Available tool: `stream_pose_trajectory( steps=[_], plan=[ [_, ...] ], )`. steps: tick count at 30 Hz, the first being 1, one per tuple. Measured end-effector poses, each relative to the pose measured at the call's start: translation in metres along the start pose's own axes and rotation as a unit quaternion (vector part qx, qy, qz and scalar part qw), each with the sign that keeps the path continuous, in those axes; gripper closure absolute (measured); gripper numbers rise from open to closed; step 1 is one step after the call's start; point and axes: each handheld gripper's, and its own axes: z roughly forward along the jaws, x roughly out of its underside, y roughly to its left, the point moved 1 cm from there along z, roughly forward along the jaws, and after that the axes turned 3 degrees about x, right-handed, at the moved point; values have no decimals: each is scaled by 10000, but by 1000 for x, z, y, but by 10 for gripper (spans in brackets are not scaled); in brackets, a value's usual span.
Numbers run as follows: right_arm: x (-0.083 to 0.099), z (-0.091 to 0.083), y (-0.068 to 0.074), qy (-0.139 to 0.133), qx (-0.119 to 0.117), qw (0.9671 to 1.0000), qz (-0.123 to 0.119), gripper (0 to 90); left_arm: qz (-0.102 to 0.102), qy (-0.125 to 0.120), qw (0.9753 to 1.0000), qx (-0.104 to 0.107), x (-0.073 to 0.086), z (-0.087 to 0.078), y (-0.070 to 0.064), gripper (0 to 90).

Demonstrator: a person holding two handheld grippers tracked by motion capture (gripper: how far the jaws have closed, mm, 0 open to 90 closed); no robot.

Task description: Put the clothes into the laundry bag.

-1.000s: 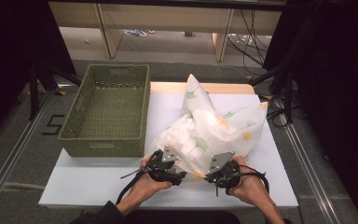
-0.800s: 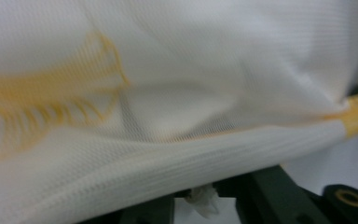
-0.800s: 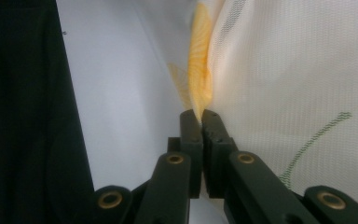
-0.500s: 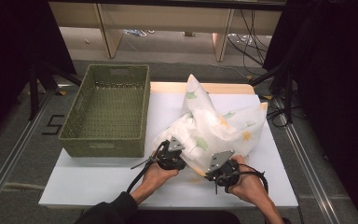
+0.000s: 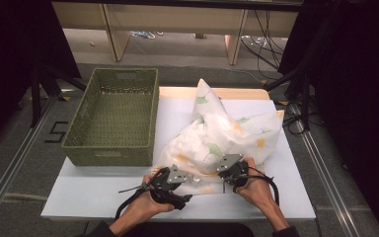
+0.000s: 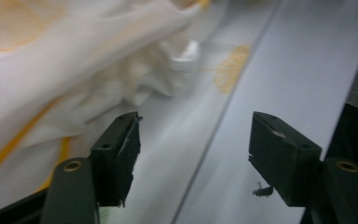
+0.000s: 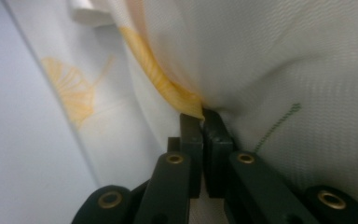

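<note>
While right gripper (image 7: 200, 122) pinches cloth (image 5: 227, 133), left gripper (image 6: 193, 158) gapes.

White cloth (image 5: 227, 138) with yellow and green leaf print, centre frame; olive-green basket (image 5: 109, 153) left; white table (image 5: 94, 197).

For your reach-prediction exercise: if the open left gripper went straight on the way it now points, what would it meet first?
Probably the white leaf-printed cloth: the left gripper has open jaws above the cloth's flat edge, with bunched folds ahead. Depth is unclear, so the white table could come first.
</note>
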Motion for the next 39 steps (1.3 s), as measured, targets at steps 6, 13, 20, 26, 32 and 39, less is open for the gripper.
stream_pose_trajectory(
  steps=[6,13,20,26,32,39],
  plan=[
    [-6,0,-11,-24,3,9999,132,894,287,135,9994,133,-8,26,-7,417],
    [-6,-4,-12,-89,-91,9998,180,893,369,11,9992,139,-17,46,4,497],
    [-7,-5,-13,-109,-127,9997,178,891,365,-52,9991,194,-20,48,7,777],
    [-7,-6,-14,-126,-112,9998,107,892,220,-209,9993,204,-21,49,15,893],
    [-8,-13,-16,-139,-157,9998,56,893,-221,-413,9957,795,-15,29,8,895],
    [-12,-16,-16,-150,-119,9998,-43,893,349,-182,9989,252,-7,23,9,864]
  ],
)
